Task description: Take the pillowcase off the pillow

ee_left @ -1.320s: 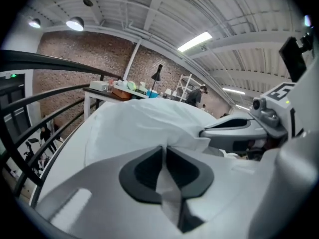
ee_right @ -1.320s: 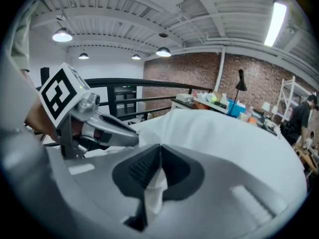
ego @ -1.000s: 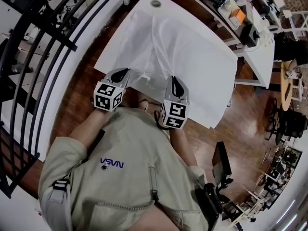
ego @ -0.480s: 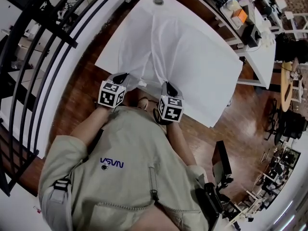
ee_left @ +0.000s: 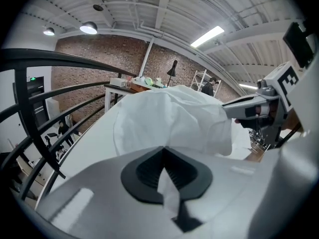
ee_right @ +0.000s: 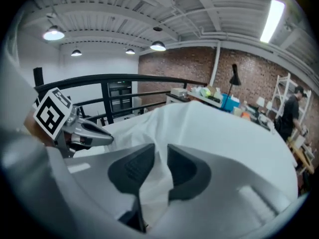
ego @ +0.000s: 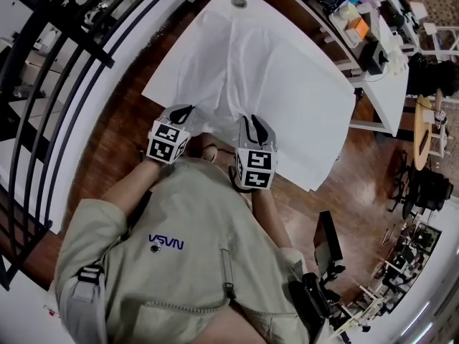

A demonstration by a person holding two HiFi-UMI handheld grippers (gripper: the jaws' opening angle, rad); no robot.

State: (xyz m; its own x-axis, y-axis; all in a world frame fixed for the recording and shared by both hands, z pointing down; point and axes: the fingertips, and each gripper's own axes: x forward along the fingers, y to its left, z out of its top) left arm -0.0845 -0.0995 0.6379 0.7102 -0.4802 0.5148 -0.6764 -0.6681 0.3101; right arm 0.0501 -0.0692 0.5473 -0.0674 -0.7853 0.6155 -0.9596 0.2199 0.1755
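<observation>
The pillow in its white pillowcase (ego: pixel 233 63) lies on the white table (ego: pixel 315 127), its near end at the table's front edge. My left gripper (ego: pixel 183 111) is at that end's left corner, shut on a pinch of pillowcase cloth (ee_left: pixel 168 190). Its jaws (ee_left: pixel 163 153) meet with the strip caught between them. My right gripper (ego: pixel 252 120) is at the right corner. Its jaws (ee_right: pixel 160 153) have just been opening and stand apart, with a fold of pillowcase cloth (ee_right: pixel 155 183) lying loose in the gap. Each gripper view shows the other gripper: right (ee_left: pixel 249 108), left (ee_right: pixel 92 133).
A black railing (ego: pixel 79 56) runs along the left over the wooden floor (ego: pixel 115 142). Cluttered desks (ego: pixel 358 27) stand at the back right. A round cable hole (ego: pixel 239 2) marks the table's far end. A dark monitor (ego: pixel 328 241) stands at my right.
The right gripper's jaws have parted around the cloth, and that gripper has shifted a little toward the person. The left gripper keeps its pinch and has sunk slightly.
</observation>
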